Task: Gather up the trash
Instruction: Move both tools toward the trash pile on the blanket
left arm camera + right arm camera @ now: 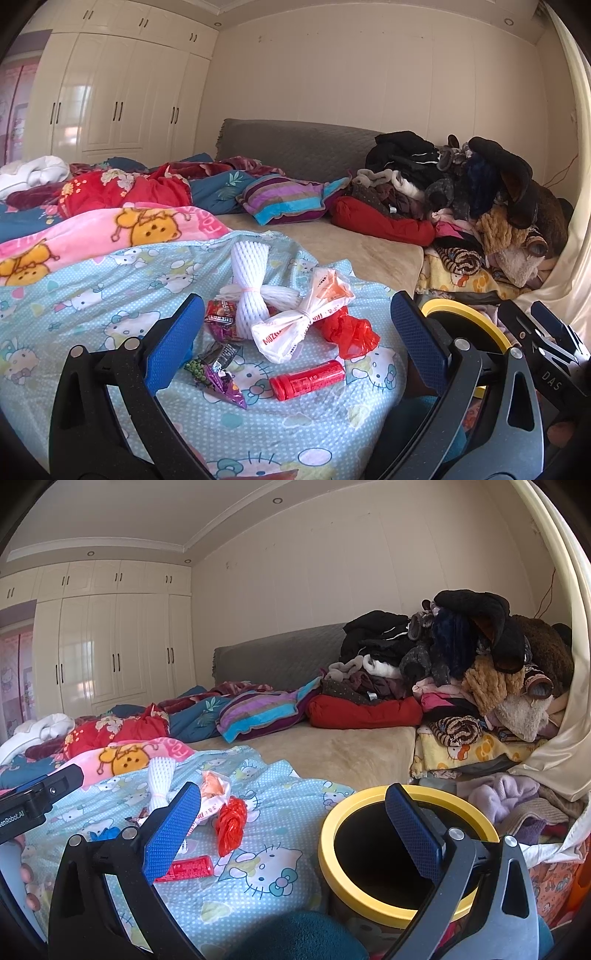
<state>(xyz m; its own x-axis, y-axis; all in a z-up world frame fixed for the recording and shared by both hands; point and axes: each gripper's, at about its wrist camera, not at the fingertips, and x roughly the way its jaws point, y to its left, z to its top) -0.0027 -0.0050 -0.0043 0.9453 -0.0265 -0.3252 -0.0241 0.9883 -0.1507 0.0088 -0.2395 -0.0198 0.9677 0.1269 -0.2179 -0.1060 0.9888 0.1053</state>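
Trash lies scattered on the pale blue cartoon-cat bedsheet (92, 295) in front of me: a tied white foam fruit net (249, 284), a knotted white plastic bag with orange print (306, 321), a crumpled red plastic bag (349, 330), a small red plastic cylinder (306, 380) on its side and a purple snack wrapper (221, 380). My left gripper (295, 343) hangs just short of the pile, its blue-padded fingers (173, 343) spread wide with nothing between them. My right gripper (291, 834) is likewise parted and empty, one finger over the mouth of a yellow-rimmed round bin (332, 834) that stands beside the sheet. Heaped clothes (472, 672) fill the far corner.
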